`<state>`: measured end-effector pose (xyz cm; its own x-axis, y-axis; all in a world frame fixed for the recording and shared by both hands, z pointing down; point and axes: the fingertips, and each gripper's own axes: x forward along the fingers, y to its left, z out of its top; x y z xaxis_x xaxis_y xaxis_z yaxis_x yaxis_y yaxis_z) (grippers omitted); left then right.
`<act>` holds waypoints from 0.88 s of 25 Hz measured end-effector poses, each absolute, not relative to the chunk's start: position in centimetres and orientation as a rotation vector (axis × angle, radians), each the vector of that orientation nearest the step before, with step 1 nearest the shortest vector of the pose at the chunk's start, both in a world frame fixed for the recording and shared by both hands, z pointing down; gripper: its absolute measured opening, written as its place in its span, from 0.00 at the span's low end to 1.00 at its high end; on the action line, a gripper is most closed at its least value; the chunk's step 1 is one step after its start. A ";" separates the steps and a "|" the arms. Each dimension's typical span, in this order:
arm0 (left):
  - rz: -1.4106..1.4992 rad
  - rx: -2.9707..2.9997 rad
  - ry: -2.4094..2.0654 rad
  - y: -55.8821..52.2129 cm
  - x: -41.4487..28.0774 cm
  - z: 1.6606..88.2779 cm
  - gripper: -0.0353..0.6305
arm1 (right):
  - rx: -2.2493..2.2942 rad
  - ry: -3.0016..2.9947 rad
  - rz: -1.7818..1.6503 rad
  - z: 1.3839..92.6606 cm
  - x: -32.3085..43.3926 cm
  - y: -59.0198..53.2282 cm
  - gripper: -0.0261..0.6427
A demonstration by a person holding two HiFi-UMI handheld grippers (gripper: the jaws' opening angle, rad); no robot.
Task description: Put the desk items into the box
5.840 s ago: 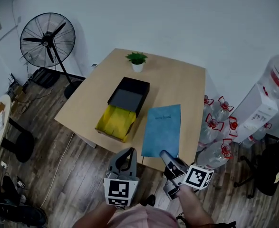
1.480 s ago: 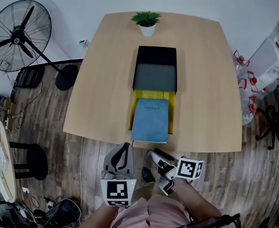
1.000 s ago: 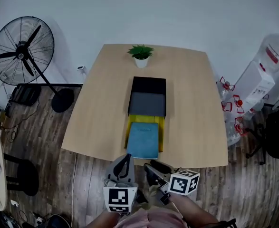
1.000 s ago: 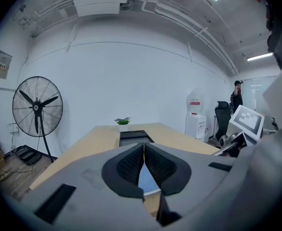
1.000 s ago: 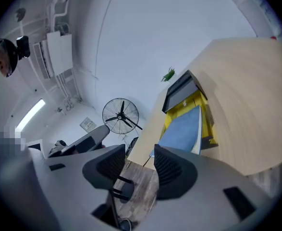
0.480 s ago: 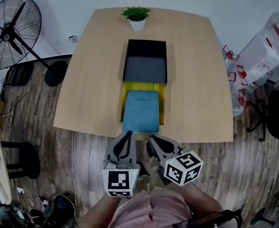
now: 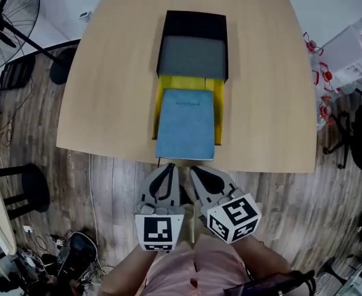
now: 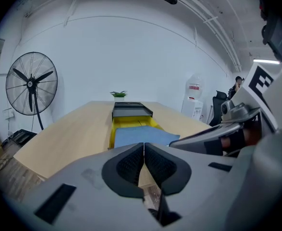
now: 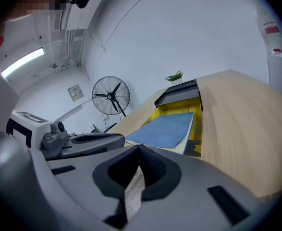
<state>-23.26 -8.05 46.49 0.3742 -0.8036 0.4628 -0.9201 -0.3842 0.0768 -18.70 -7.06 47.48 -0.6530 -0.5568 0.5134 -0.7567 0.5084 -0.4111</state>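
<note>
Head view: the left gripper (image 7: 168, 168) and right gripper (image 7: 197, 171) hang side by side above the wooden floor (image 7: 113, 196), just off the near edge of the worktop (image 7: 106, 91). Each gripper view shows its jaws pressed together with nothing between them. At 12 o'clock from the grippers, the blue notebook (image 7: 186, 124) lies flat on the yellow box (image 7: 158, 103). It covers most of the box, and its near end reaches past the box's near end, close to the worktop edge. Touching the yellow box at its 12 o'clock end sits a black tray (image 7: 193, 24) with a grey inside. A standing fan (image 7: 2, 5) is at 10 o'clock, off the worktop.
</note>
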 end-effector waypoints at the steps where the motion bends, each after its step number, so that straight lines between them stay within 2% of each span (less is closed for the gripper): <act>1: 0.517 2.320 -1.502 -8.2 -23.2 46.8 0.08 | 1.098 -2.437 0.897 47.7 -18.7 -7.3 0.04; 22: 0.573 2.297 -1.436 -11.4 -21.8 50.2 0.08 | 1.106 -2.399 0.941 49.6 -18.0 -10.9 0.04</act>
